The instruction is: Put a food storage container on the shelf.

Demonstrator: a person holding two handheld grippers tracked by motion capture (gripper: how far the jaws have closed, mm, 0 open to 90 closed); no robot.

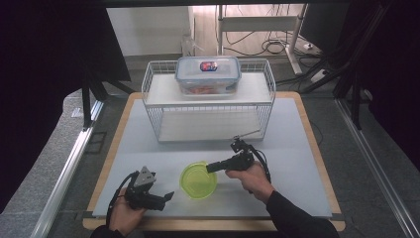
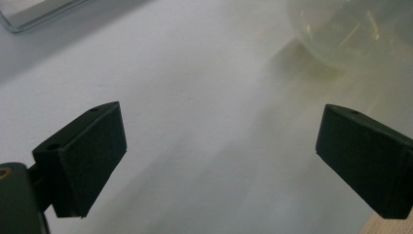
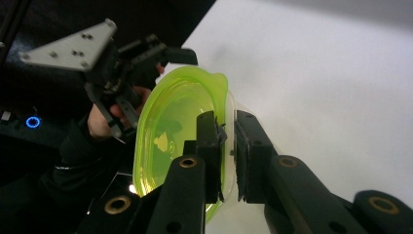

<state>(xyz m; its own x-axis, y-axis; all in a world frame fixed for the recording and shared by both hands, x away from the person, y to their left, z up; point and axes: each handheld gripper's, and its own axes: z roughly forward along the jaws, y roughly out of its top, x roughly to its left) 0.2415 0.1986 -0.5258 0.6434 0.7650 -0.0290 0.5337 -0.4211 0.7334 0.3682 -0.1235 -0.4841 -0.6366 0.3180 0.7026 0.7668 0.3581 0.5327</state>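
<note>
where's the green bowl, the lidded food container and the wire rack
green bowl (image 1: pixel 197 182), high view, on its inner bottom.
lidded food container (image 1: pixel 208 74), high view, on its clear lid below the label.
wire rack (image 1: pixel 208 119), high view, on its front wire wall.

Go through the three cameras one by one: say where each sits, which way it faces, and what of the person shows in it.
High view: above the person's side, looking forward and down on the table; both hands, left gripper and right gripper show.
Left gripper view: rides the left gripper, jaws wide apart, facing the table and a bowl's side.
Right gripper view: rides the right gripper, jaws pinching the green bowl rim, facing the other hand.
Shared: the green bowl.
</note>
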